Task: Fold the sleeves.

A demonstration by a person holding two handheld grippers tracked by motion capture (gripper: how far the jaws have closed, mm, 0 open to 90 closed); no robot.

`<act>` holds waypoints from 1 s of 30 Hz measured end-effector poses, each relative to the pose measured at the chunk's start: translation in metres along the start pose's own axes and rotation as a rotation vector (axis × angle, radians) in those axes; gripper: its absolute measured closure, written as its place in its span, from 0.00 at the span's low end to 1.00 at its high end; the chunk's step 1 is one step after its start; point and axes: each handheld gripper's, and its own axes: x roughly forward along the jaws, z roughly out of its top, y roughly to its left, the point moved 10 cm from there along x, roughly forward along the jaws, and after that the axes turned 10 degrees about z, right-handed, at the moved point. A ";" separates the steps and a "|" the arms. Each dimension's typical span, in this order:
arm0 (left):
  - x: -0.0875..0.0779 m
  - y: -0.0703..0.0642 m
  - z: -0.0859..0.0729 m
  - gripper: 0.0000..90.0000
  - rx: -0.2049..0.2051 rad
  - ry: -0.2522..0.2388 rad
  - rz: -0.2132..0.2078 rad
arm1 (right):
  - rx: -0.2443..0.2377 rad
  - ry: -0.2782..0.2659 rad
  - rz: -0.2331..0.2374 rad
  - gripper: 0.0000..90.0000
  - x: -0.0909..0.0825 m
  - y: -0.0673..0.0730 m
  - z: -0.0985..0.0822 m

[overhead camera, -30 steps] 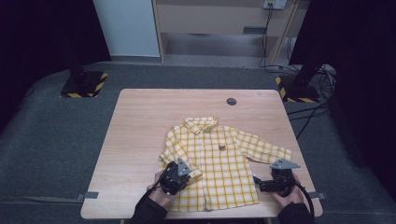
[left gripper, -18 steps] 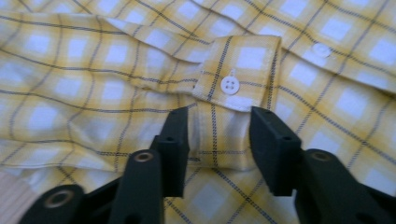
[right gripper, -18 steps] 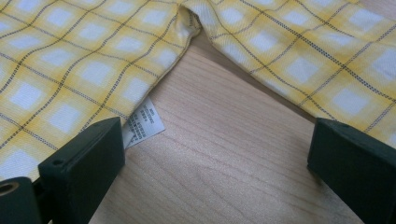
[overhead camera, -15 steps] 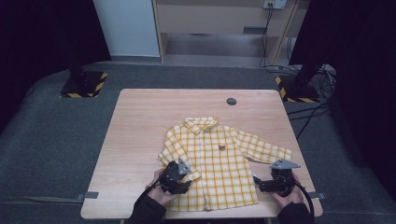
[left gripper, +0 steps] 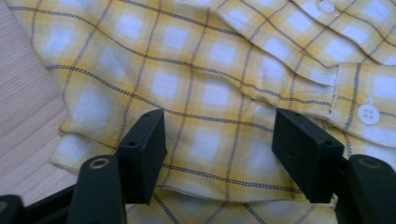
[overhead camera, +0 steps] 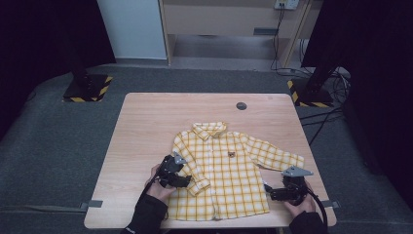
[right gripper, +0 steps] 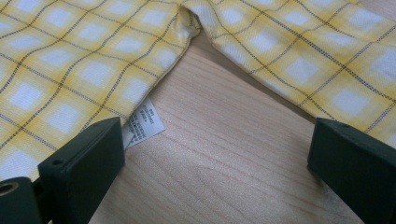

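Shirt [overhead camera: 225,173] is lying front-up on the wooden surface [overhead camera: 146,131], collar pointing away from me, hem near my edge, yellow plaid with a small chest badge. Its left-side sleeve [overhead camera: 191,171] is lying folded in over the body, cuff resting on the front panel; I'm judging that as the first fold of a fold-up job. My left claw [overhead camera: 182,181] is hovering right over that folded sleeve, jaws have just been opening, now standing moderately wide with plaid cloth showing between them but pads not pressing it, so I'm reading it as letting go, nothing gripped. In the left gripper view the cuff button [left gripper: 368,113] and the sleeve's folded edge [left gripper: 196,191] are sitting just ahead of the pads, which fits a drop right there.

My right claw [overhead camera: 278,191] is waiting at the shirt's lower right side, jaws spread wide, empty. It's pointing into the notch where the other sleeve [right gripper: 299,51] is meeting the body side seam [right gripper: 154,79]; bare wood is showing between the jaws and a white care label [right gripper: 144,122] is sticking out by one pad. I'm judging it's parked there to take the right sleeve [overhead camera: 272,155], which is spreading out flat toward the surface's right edge, unfolded. Small dark disc [overhead camera: 241,105] is sitting well apart, near the far edge.
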 end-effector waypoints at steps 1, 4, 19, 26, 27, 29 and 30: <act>0.001 0.002 0.000 0.37 -0.002 -0.004 0.000 | 0.000 0.000 0.000 0.04 0.000 0.000 0.000; 0.004 0.010 0.000 0.36 -0.011 -0.029 -0.010 | 0.001 0.000 0.000 0.04 0.000 0.000 0.000; -0.003 0.015 -0.005 0.26 -0.030 0.013 0.004 | 0.076 0.008 -0.132 0.08 -0.010 -0.016 0.002; -0.021 0.014 -0.012 0.26 -0.080 -0.025 -0.001 | 0.148 -0.049 -0.150 0.10 -0.027 -0.036 0.007; -0.024 0.015 -0.013 0.25 -0.088 -0.033 0.002 | 0.156 -0.053 -0.150 0.10 -0.029 -0.039 0.007; -0.030 0.014 -0.017 0.21 -0.097 -0.047 0.011 | 0.182 -0.064 -0.156 0.10 -0.034 -0.046 0.008; -0.032 0.014 -0.020 0.19 -0.103 -0.051 0.019 | 0.191 -0.071 -0.158 0.11 -0.036 -0.050 0.008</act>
